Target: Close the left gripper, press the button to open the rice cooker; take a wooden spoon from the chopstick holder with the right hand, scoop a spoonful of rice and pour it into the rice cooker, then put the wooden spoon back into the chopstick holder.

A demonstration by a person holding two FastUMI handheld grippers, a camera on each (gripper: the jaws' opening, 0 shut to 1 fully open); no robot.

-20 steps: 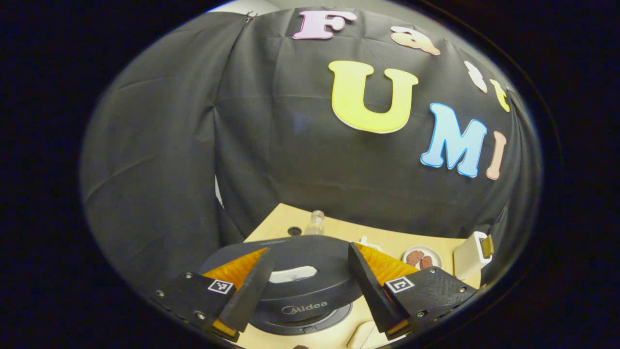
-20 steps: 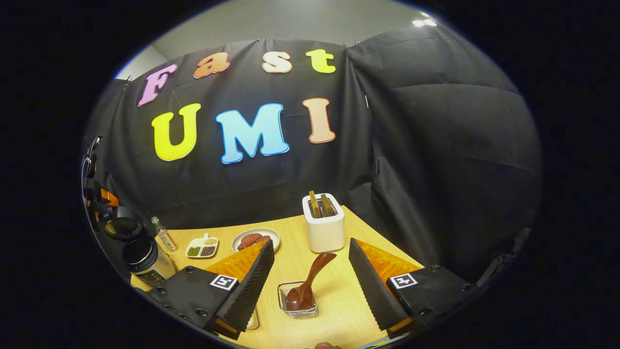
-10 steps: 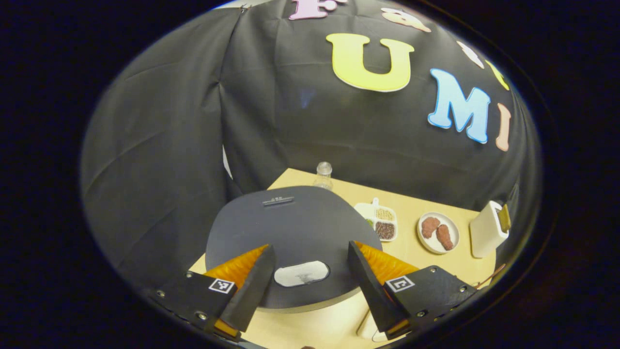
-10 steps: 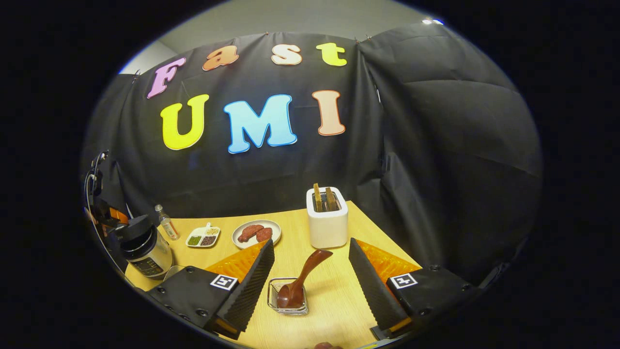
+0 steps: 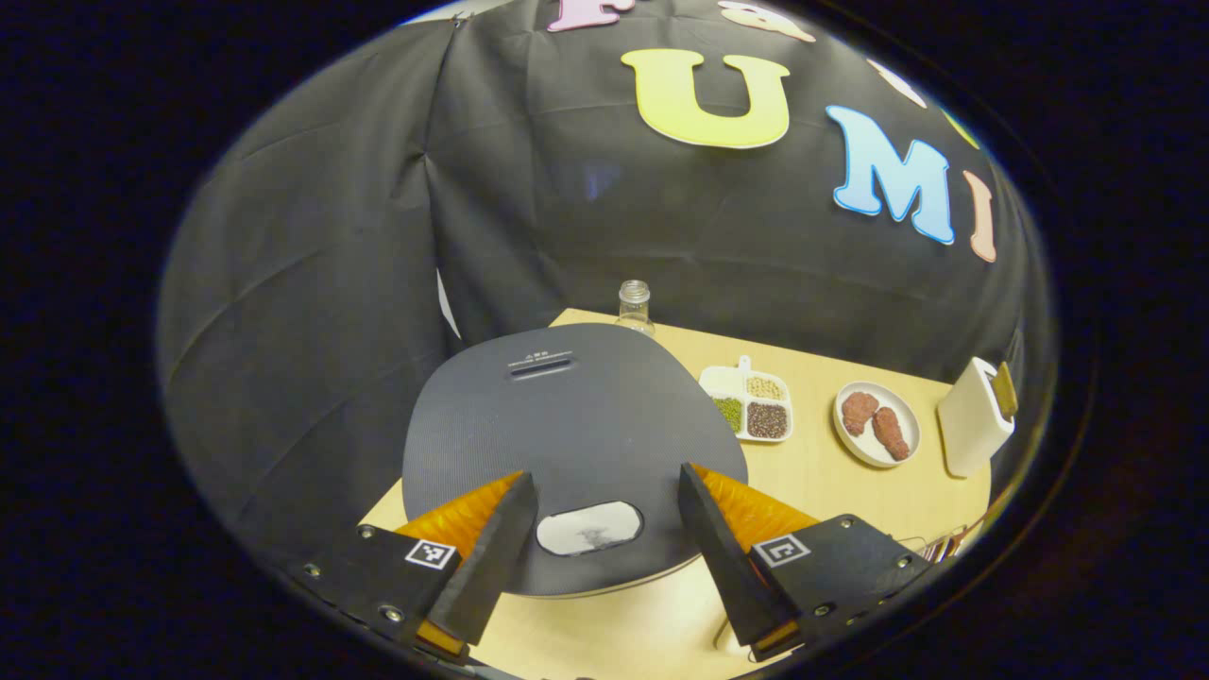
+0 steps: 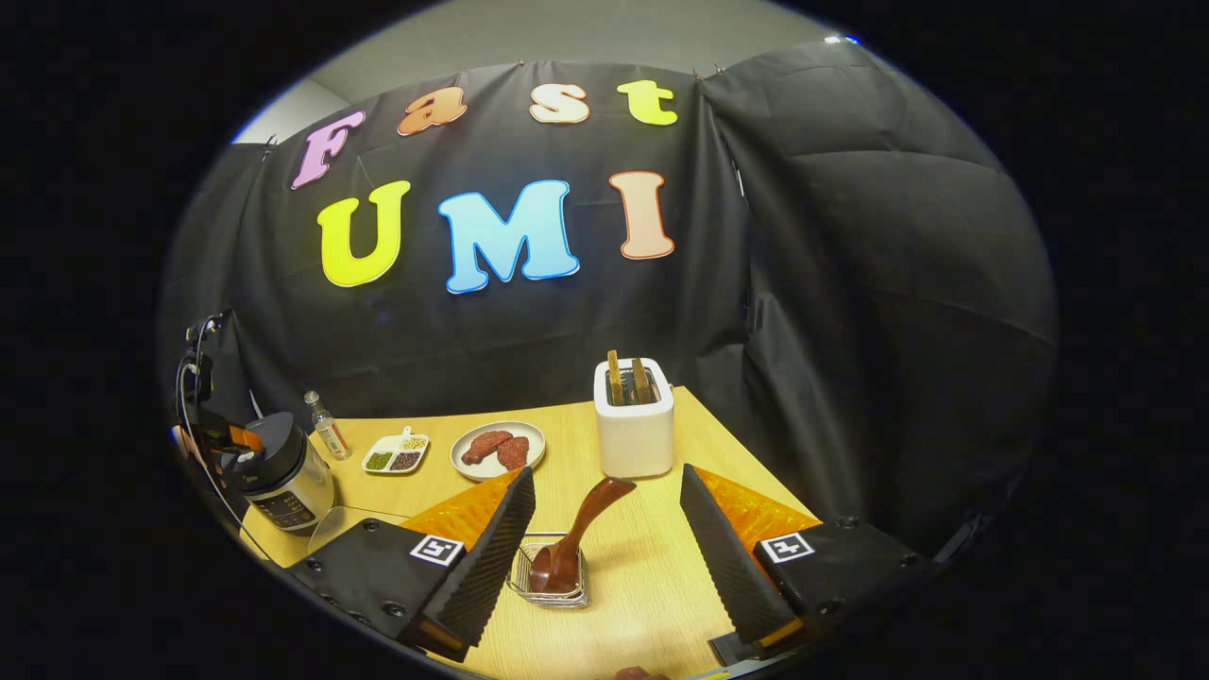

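The rice cooker [image 5: 567,425] shows its flat dark lid from above in the left gripper view, with the pale button [image 5: 589,527] at the near edge. My left gripper [image 5: 604,477] hovers open over the lid, and the button lies between its fingers. In the right gripper view the brown wooden spoon [image 6: 586,515] leans, bowl down, in the small wire chopstick holder [image 6: 553,576]. My right gripper [image 6: 605,472] is open, a little short of the holder, with nothing held. The cooker [image 6: 279,467] stands at the table's far left there, lid down.
On the wooden table [image 6: 652,567] stand a white toaster [image 6: 633,420] with bread, a plate of meat [image 6: 498,449], a divided dish of beans [image 6: 397,458] and a small bottle [image 6: 326,434]. A clear bowl [image 6: 335,524] sits in front of the cooker.
The left gripper has risen and tipped down, so the lid top and button now lie under it. The right gripper drifted; the spoon holder sits further left between its fingers.
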